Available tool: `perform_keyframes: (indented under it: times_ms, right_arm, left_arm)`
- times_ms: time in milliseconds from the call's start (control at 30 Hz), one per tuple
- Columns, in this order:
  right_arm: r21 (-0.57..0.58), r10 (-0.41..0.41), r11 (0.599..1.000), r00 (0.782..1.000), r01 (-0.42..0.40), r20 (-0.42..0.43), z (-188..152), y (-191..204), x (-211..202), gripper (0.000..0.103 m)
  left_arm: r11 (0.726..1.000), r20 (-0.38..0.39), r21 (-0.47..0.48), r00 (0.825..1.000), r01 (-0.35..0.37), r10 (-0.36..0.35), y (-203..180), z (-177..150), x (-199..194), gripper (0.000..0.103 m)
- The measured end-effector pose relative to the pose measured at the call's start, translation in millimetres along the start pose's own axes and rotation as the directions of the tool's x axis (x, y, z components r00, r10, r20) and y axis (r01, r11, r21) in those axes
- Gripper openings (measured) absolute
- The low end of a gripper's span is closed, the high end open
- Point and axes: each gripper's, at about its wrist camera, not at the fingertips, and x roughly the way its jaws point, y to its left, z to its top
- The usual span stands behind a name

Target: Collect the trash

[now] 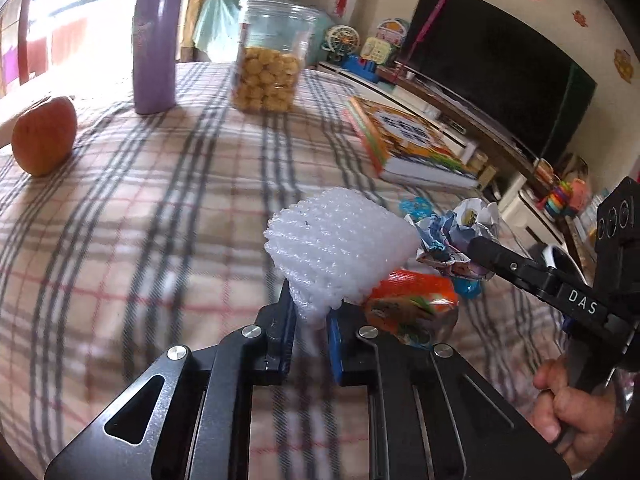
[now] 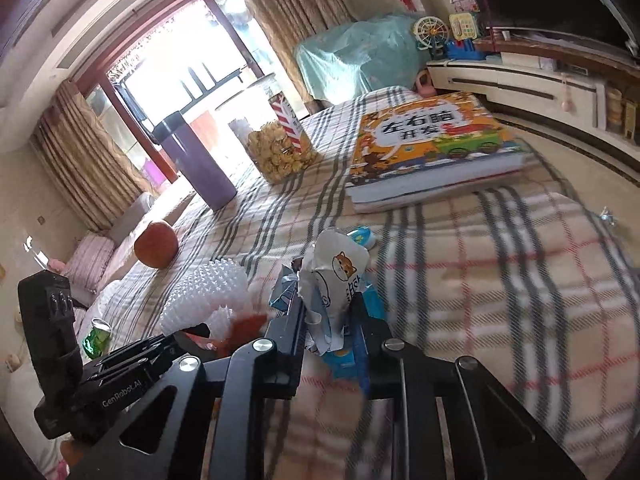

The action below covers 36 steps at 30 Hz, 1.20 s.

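My left gripper (image 1: 310, 316) is shut on a white foam net sleeve (image 1: 340, 248) and holds it above the plaid tablecloth (image 1: 140, 240). My right gripper (image 2: 330, 316) is shut on a crumpled white wrapper with a dog print (image 2: 336, 276); both also show in the left wrist view (image 1: 472, 246), (image 1: 452, 236). An orange snack packet (image 1: 412, 304) lies just under the foam, next to a blue wrapper (image 1: 416, 206). The foam shows in the right wrist view (image 2: 208, 296) beside the left gripper (image 2: 188, 338).
On the table stand a purple flask (image 1: 156, 44) and a clear jar of yellow snacks (image 1: 268, 60). An apple (image 1: 44, 140) lies at the left, a thick picture book (image 1: 408, 140) at the right. A green can (image 2: 96, 338) sits beyond the table's edge.
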Motion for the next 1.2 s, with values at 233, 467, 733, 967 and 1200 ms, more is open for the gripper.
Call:
perform_keyframes:
  times_ms: [233,467,733,967,1200]
  right_arm:
    - [0.026,-0.024,0.999,0.999,0.023,0.028,-18,-23,-49,0.021]
    - [0.045,-0.062,0.997,0.997,0.06,0.055,-36,-43,-90,0.021]
    - [0.086,-0.096,0.992,0.991,0.088,0.09,-53,-64,-123,0.021]
    - [0.099,-0.127,0.988,0.984,0.115,0.127,-57,-78,-151,0.021]
    - [0.12,-0.166,0.982,0.974,0.148,0.155,-62,-93,-178,0.021]
  left_arm:
    - [0.998,-0.005,0.053,1.0,0.027,-0.027,-40,-23,-16,0.011]
    - [0.998,0.017,0.044,0.999,0.033,-0.034,-54,-32,-33,0.011]
    - [0.994,0.027,0.091,0.998,0.055,-0.058,-85,-33,-41,0.011]
    - [0.982,0.022,0.159,0.994,0.101,-0.105,-127,-31,-37,0.011]
    - [0.967,-0.013,0.211,0.989,0.146,-0.147,-165,-40,-28,0.011]
